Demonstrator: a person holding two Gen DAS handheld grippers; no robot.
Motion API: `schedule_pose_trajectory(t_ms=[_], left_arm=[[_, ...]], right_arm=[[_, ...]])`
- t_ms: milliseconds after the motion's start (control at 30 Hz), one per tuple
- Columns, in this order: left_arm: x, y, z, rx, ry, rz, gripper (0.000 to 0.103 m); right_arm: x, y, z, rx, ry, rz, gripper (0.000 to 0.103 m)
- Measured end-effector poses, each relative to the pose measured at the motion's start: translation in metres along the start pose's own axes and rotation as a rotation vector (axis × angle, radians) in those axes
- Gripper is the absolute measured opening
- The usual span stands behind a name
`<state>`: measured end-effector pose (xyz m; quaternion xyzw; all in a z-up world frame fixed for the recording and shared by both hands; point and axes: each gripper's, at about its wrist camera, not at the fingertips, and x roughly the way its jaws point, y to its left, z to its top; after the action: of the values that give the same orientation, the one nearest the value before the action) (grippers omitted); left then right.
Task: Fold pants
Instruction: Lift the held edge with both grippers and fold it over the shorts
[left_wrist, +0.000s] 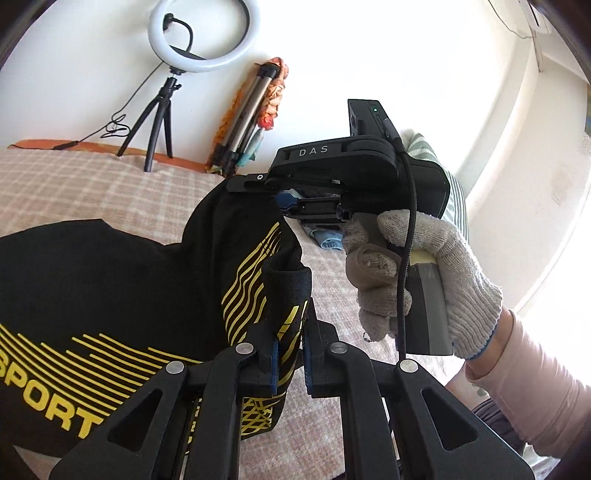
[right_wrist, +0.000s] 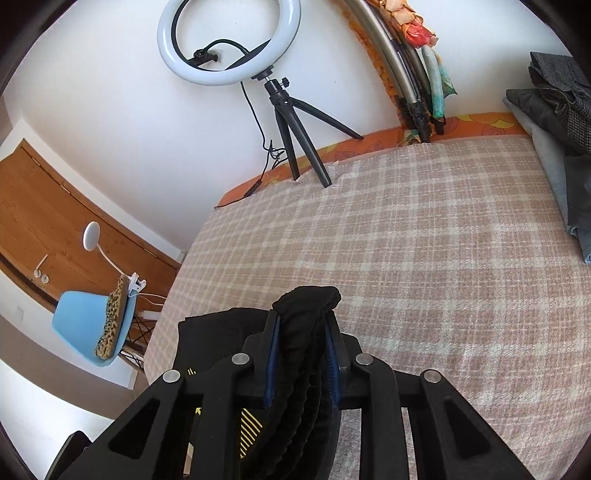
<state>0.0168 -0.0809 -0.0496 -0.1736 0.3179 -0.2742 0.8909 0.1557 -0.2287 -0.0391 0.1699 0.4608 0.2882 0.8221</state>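
Bed (right_wrist: 424, 229) w/ beige plaid cover fills most of both views; ring light on tripod (right_wrist: 229, 40) at 12 o'clock by the wall, pile of grey clothes (right_wrist: 554, 122) at 2 o'clock in right wrist view.

Black sport pants (left_wrist: 103, 288) w/ yellow stripes and "SPORT" lettering hang lifted off the bed, bulk at 9 o'clock in left wrist view, draping down btwn the two tools.

Left gripper (left_wrist: 290, 354): jaws narrow, pinching the black elastic band edge w/ yellow print. Right gripper (right_wrist: 301, 350): jaws closed on a bunched black fabric edge; held by gloved right hand (left_wrist: 413, 273) at 3 o'clock in left view.

Progress, my guess: early. Pants are gripped at two points and raised, prob. mid-fold or being carried over; no neat folded stack visible yet. Laying flat, smoothing and remaining folds look left to do.
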Motion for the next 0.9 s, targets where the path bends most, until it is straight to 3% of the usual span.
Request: schedule_pose_trajectory(t_ms=[467,900], left_arm=[[-0.084,0.086,-0.02,-0.19,-0.155,0.137,0.008],[-0.13,0.154,-0.041,-0.354,-0.262,0.221,0.008]], right_arm=[[0.097,0.107,-0.017,-0.167,0.118,-0.013,0.02],[0.189,0.195,-0.032,-0.302,0.229,-0.074,0.02]])
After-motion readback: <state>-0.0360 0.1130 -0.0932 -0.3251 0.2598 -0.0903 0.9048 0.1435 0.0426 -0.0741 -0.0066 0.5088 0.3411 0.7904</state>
